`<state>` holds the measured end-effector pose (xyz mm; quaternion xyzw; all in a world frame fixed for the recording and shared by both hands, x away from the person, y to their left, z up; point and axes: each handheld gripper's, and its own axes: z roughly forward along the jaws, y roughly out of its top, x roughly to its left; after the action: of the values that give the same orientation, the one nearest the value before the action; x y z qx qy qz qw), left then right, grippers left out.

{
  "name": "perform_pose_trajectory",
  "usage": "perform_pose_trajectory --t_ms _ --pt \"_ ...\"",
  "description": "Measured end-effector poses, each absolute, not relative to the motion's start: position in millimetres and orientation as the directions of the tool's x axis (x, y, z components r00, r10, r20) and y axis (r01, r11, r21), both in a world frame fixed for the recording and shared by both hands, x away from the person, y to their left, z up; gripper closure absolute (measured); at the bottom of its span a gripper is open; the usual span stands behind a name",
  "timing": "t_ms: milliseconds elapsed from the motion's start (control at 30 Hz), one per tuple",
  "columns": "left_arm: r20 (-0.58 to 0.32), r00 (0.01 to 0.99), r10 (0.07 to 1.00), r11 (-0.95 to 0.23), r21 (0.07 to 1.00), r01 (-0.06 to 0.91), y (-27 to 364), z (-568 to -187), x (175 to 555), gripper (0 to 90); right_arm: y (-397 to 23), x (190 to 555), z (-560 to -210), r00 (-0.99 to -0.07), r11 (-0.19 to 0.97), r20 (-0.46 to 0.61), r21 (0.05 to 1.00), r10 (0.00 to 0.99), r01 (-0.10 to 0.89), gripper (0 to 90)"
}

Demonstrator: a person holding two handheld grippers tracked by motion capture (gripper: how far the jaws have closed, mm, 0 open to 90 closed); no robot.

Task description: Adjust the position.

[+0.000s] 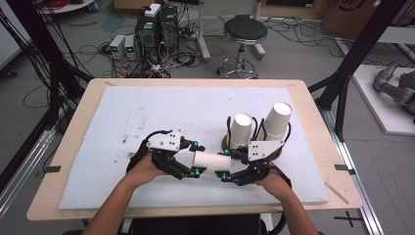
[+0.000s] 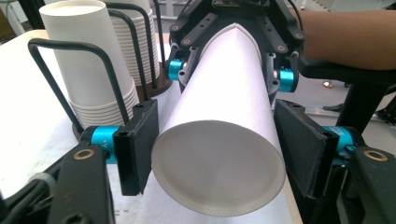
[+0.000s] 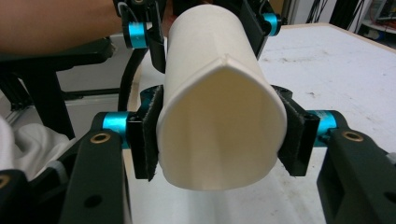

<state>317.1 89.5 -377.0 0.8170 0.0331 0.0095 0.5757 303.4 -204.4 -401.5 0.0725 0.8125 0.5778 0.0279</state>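
Cup (image 1: 211, 162) between gripper (image 1: 195, 159) and gripper (image 1: 228, 165)

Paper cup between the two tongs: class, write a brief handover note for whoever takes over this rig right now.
Right tongs: shut on the paper cup, squashing its narrow end to a crease.
Left tongs: open around the cup's wide end, which looks round and unsqueezed.
Cup lies level between both tongs, over the white mat.
Two cup stacks stand in wire holders behind.
Done: one cup out.
Left: probably ease the right grip and set the cup down.
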Motion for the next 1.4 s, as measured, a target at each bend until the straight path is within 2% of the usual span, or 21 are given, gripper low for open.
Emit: perform_pose_trajectory --t_ms 100,133,200,300,533,667,867,933,1200,1400 --pt "-0.023 0.998 0.055 -0.314 0.949 0.039 92 -379 316 35.6 -206 304 -401 -0.989 0.313 0.045 0.946 0.139 0.087 42.9" --pt "-0.029 0.998 0.05 -0.307 0.951 0.043 92 -380 316 35.9 -206 304 -401 -0.988 0.307 0.048 0.947 0.143 0.091 40.6" --pt "-0.036 0.998 0.045 -0.293 0.955 0.047 92 -382 315 36.4 -206 304 -401 -0.984 0.277 0.074 0.954 0.163 0.118 29.8" --pt "-0.051 0.997 0.057 -0.263 0.963 0.064 94 -387 317 36.4 -206 305 -400 -0.971 0.227 0.123 0.959 0.204 0.17 19.9" --pt "-0.093 0.994 0.05 -0.132 0.986 0.099 102 -393 317 36.4 -208 306 -399 -0.965 0.169 0.161 0.966 0.205 0.197 20.0" --pt "-0.091 0.995 0.043 -0.11 0.989 0.095 101 -394 316 36.4 -205 305 -400 -0.966 0.179 0.171 0.962 0.193 0.206 19.9" --pt "-0.088 0.995 0.034 -0.114 0.989 0.092 99 -395 315 36.3 -204 305 -401 -0.97 0.186 0.164 0.963 0.177 0.197 20.6" --pt "-0.087 0.996 0.034 -0.118 0.989 0.09 99 -396 315 36.4 -205 305 -400 -0.973 0.19 0.159 0.963 0.165 0.19 25.5" --pt "-0.079 0.996 0.032 -0.155 0.984 0.083 98 -397 315 36.7 -207 304 -398 -0.984 0.217 0.095 0.968 0.151 0.127 33.7" --pt "-0.078 0.996 0.051 -0.204 0.975 0.087 96 -398 314 36.3 -208 305 -399 -0.987 0.24 0.086 0.964 0.139 0.118 40.1"
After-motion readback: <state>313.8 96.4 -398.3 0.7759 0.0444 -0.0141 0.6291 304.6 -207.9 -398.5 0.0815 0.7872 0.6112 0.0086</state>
